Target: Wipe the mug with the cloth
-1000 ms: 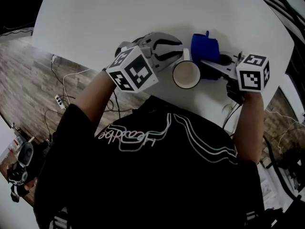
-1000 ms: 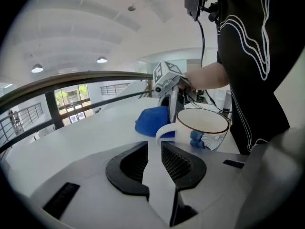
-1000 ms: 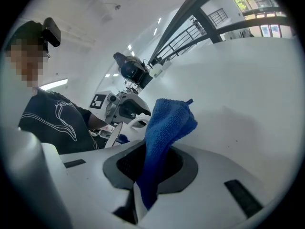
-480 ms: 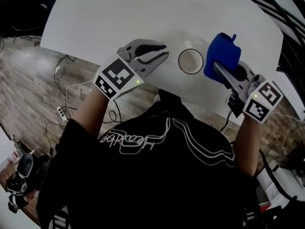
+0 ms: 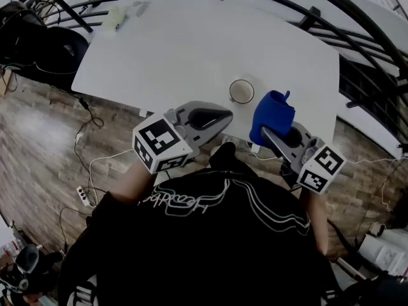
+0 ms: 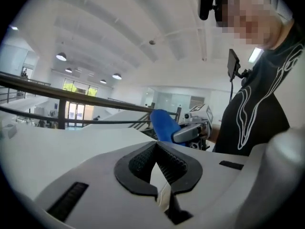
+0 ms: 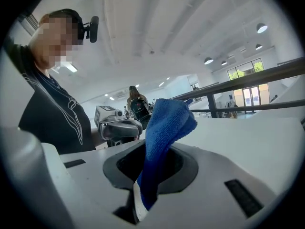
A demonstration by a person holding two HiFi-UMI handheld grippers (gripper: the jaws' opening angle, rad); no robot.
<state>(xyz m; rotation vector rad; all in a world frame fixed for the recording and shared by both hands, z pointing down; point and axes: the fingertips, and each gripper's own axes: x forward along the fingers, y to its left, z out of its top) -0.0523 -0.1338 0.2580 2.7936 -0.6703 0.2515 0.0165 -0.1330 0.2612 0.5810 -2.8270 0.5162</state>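
Observation:
A white mug stands upright on the white table near its front edge, with nothing touching it. My left gripper is raised off the table, left of and nearer than the mug; its jaws have just been closing and now meet with nothing between them. In the left gripper view the left gripper faces the blue cloth. My right gripper is lifted at the mug's right, shut on the blue cloth, which stands up from the right gripper as a blue cloth fold.
A dark metal railing runs behind and to the right of the table. Cables and a power strip lie on the wooden floor at the left. A small pale object sits at the table's far left corner.
Both grippers have risen and pulled back from the mug toward the person. The left gripper's jaws, apart by the mug before, are now shut and empty. The cloth stayed in the right gripper.

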